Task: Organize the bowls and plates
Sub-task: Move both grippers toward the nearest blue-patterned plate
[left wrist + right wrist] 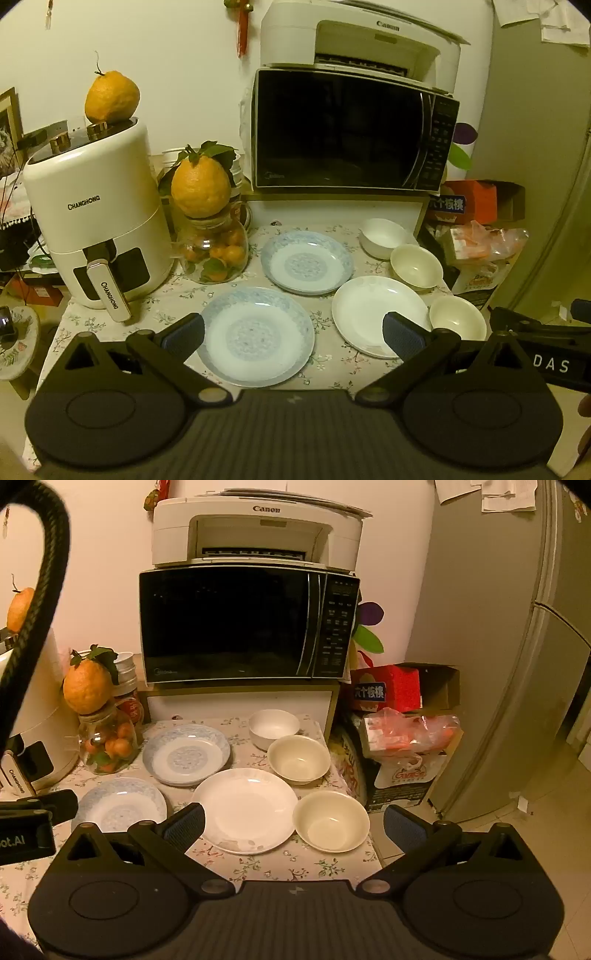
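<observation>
Hovering above the plates, left gripper (293, 338) and right gripper (294, 821) spread wide, empty — only right view showed the fridge (517, 646)

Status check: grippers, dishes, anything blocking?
Left gripper open, empty; right gripper too. Three plates, three bowls spread singly on tablecloth, unstacked. Nothing blocking.

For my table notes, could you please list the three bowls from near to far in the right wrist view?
Near cream bowl → middle cream bowl → white bowl nearest the microwave.
</observation>
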The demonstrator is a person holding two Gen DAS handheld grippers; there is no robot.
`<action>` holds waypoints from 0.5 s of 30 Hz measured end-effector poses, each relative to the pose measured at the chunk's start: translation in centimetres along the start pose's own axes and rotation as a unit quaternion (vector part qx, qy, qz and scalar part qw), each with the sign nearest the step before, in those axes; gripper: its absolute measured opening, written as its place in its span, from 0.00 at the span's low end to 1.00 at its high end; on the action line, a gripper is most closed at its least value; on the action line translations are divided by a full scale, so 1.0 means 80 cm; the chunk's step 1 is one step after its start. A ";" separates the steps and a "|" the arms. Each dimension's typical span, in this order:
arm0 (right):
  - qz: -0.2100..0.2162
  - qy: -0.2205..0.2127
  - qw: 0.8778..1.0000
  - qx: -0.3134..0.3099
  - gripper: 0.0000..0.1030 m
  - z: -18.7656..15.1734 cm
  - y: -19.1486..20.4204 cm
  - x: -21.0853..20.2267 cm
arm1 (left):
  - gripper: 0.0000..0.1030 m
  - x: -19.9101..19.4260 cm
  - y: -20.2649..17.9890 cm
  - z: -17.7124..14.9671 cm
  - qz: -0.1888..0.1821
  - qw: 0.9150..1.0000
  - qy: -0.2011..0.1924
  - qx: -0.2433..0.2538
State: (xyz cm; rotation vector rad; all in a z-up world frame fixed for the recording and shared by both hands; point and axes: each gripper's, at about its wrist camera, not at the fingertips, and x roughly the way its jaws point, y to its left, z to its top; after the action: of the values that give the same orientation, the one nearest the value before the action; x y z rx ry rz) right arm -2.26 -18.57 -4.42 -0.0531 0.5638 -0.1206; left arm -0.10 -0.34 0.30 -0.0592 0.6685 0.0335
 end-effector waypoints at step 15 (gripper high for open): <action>-0.009 -0.020 1.000 0.004 0.98 -0.002 0.007 -0.017 | 1.00 -0.025 0.010 0.009 0.017 1.000 -0.007 -0.012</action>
State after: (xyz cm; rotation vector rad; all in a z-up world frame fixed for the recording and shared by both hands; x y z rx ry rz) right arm -3.43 -17.87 -3.89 -0.0519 0.5223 -0.1395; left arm -1.26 0.47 2.05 -0.0695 0.6559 0.0749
